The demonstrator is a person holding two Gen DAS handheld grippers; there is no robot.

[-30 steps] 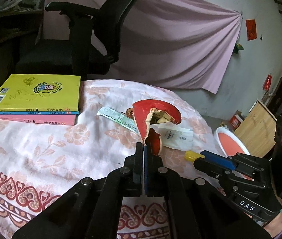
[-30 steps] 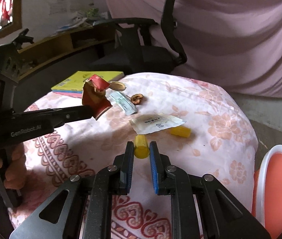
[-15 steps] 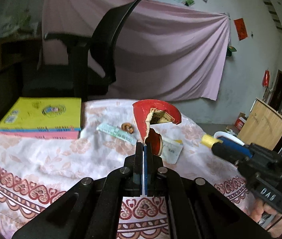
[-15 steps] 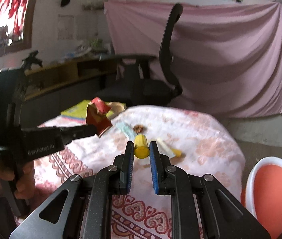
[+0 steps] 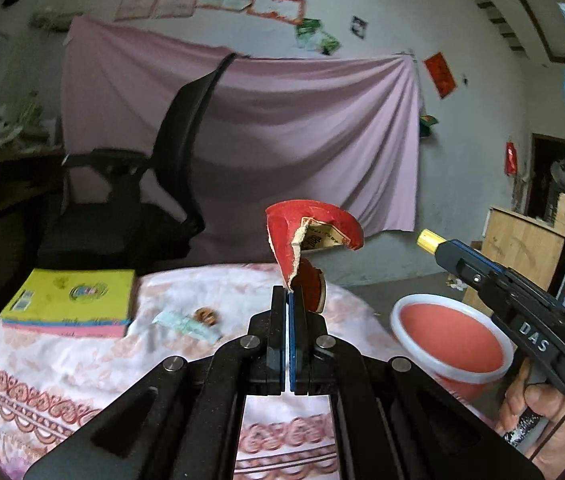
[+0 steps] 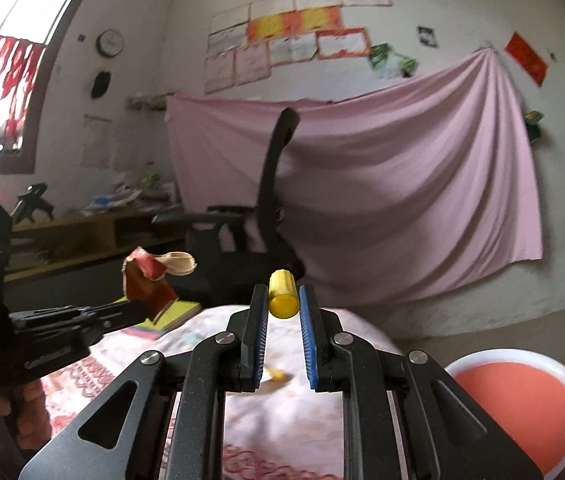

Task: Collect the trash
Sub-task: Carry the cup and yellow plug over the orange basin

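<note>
My left gripper (image 5: 289, 298) is shut on a torn red paper cup (image 5: 306, 236), held high above the table; it also shows in the right wrist view (image 6: 144, 280). My right gripper (image 6: 284, 300) is shut on a small yellow cylinder (image 6: 281, 295), also raised; it shows at the right of the left wrist view (image 5: 427, 239). A red bin with a white rim (image 5: 448, 338) stands on the floor right of the table, also in the right wrist view (image 6: 522, 400). A green-white wrapper (image 5: 186, 323) and a brown scrap (image 5: 206, 316) lie on the floral tablecloth (image 5: 62, 360).
A stack of yellow and pink books (image 5: 72, 302) lies at the table's left. A black office chair (image 5: 142, 200) stands behind the table before a pink curtain (image 5: 302, 128). A wooden cabinet (image 5: 522, 248) stands at the right. A yellow scrap (image 6: 276, 376) lies on the cloth.
Both grippers have lifted well above the table with their loads and tilted up; the table has dropped low in both views and the red bin has come into fuller view.
</note>
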